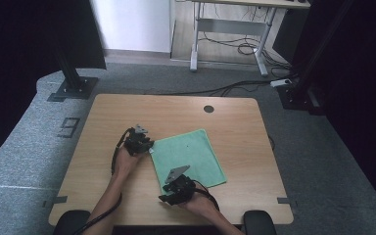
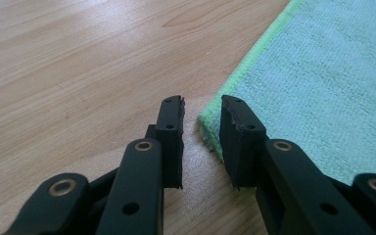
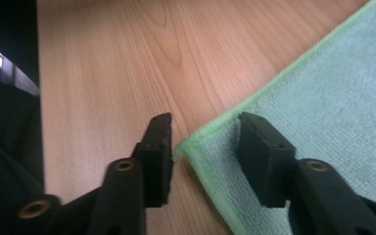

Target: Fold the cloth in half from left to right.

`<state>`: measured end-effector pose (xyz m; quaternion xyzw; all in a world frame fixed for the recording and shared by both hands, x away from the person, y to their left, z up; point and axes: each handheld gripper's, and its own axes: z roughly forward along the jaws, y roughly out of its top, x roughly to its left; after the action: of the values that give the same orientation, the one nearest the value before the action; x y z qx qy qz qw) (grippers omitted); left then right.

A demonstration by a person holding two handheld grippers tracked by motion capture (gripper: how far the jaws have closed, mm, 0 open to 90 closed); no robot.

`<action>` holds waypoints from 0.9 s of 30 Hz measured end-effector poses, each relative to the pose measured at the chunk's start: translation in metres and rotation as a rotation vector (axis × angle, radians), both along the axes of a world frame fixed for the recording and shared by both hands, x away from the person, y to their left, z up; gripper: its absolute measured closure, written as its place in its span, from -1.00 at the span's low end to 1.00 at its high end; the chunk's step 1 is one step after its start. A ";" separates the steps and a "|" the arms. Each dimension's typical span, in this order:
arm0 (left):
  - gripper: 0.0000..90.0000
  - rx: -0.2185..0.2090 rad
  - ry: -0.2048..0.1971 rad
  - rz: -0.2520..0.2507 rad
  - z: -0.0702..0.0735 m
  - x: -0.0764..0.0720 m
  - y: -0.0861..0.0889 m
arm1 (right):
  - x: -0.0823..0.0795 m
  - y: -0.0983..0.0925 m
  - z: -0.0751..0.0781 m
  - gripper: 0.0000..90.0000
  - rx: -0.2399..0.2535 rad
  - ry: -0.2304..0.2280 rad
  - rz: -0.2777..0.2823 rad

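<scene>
A green cloth [image 1: 191, 156] lies flat on the wooden table [image 1: 127, 112]. My left gripper [image 1: 147, 147] is at the cloth's far left corner. In the left gripper view the cloth [image 2: 323, 83] has that corner lying between the jaws of the left gripper [image 2: 201, 105], which stands open with a narrow gap and grips nothing. My right gripper [image 1: 164, 197] is at the near left corner. In the right gripper view the cloth [image 3: 333, 98] reaches in between the jaws of the right gripper [image 3: 205, 120], which is open, with one pad over the cloth and the other over bare wood.
A round hole [image 1: 209, 108] sits near the table's far edge. Two black pads [image 1: 259, 221] flank the near edge. On the carpet behind stand a black post base [image 1: 73, 88], a desk frame [image 1: 225, 29] and loose cables [image 1: 240, 85].
</scene>
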<state>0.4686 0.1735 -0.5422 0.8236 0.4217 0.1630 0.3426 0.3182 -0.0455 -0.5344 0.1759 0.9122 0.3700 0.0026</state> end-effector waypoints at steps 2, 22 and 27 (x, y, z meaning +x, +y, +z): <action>0.57 0.000 0.000 0.000 0.000 0.000 0.000 | -0.001 0.001 -0.003 0.39 -0.014 -0.015 -0.002; 0.99 0.030 -0.019 -0.027 0.001 -0.003 -0.008 | -0.001 -0.007 0.005 0.90 0.018 -0.040 -0.060; 0.99 0.006 -0.018 -0.031 0.006 0.000 -0.009 | 0.002 -0.016 0.013 0.90 0.041 -0.045 -0.071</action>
<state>0.4690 0.1642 -0.5360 0.8296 0.4053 0.1663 0.3462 0.3197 -0.0615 -0.5218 0.1997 0.8974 0.3920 0.0326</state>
